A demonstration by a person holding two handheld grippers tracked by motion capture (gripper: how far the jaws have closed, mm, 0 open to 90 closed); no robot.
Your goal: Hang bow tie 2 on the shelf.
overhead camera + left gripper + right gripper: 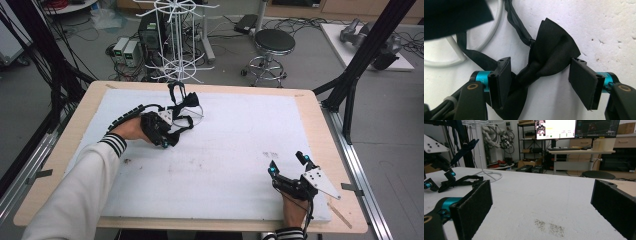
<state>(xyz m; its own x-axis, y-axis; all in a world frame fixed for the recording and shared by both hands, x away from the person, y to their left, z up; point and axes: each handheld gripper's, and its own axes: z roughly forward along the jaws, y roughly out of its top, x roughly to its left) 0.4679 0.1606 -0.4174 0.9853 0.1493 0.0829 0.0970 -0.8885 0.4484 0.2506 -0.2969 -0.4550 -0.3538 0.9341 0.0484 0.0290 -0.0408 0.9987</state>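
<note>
A white foam mat (225, 165) covers a pale wooden table (320, 115), seen from above.

At about ten o'clock on the mat, a person's left hand (131, 129) in a white sleeve with a striped cuff holds the left gripper (172, 131). Its jaws stand apart, straddling a black bow tie (544, 57) that lies flat on the mat. In the left gripper view one pad (501, 80) sits against the tie's lower wing at nine o'clock, while the other pad sits just beside the upper wing's edge at three o'clock; nothing is clamped yet. A thin black strap (517, 25) runs from the knot toward twelve o'clock, beside a white wire ring (456, 50).

The bow tie looks like light, soft, satin-like fabric, so it would likely crumple and could slide between smooth pads. The narrow centre knot, where the folds bunch thickest, seems the firmest place to take hold; the wings would fold, and the strap would let the bow dangle.

At twelve o'clock beyond the table stands a white wire display rack (176, 40).

At about five o'clock, the right hand (292, 210) rests the right gripper (288, 165) on the mat, well apart from the tie. Its jaws are spread wide and empty, pointing across bare mat with a faint grey smudge (549, 227) between them.
</note>
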